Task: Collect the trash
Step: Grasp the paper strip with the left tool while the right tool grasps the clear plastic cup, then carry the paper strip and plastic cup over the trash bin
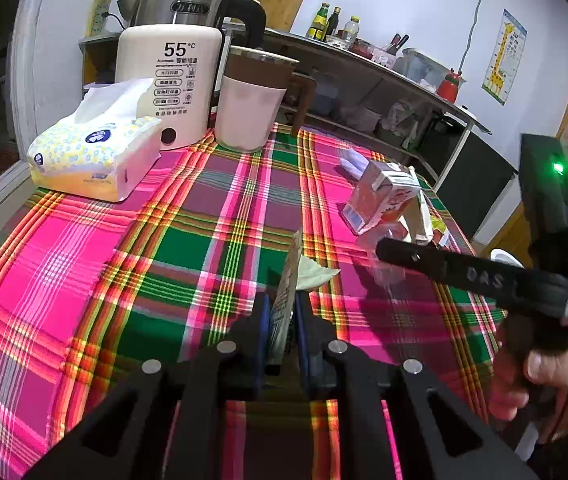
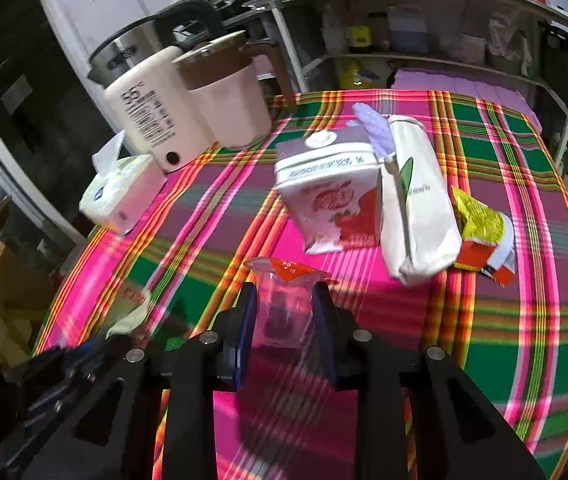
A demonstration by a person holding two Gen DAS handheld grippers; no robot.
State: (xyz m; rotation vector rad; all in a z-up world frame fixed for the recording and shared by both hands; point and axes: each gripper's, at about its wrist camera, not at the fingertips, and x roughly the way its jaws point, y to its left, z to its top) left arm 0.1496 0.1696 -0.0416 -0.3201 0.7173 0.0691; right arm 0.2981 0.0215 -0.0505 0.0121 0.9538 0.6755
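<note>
Right hand-held gripper (image 2: 284, 312), clear cup (image 2: 284, 304) between jaws

Kettle (image 2: 144, 104) and mug (image 2: 232, 100) side by side at desk (image 2: 503, 320) far edge; tissue pack (image 2: 122, 192) left of kettle. Carton (image 2: 329, 196) mid-desk, pouch (image 2: 415, 200) touching its right, wrapper (image 2: 483, 236) beyond pouch. Plastic cup (image 2: 284, 304) before carton.

A: What is the left gripper (image 1: 282, 312) holding?
B: A flat wrapper (image 1: 287, 288), squeezed tight and standing on edge.
A: Where is the juice carton (image 1: 379, 202)?
B: Right of the wrapper, past the right gripper's (image 1: 387, 249) black finger.
</note>
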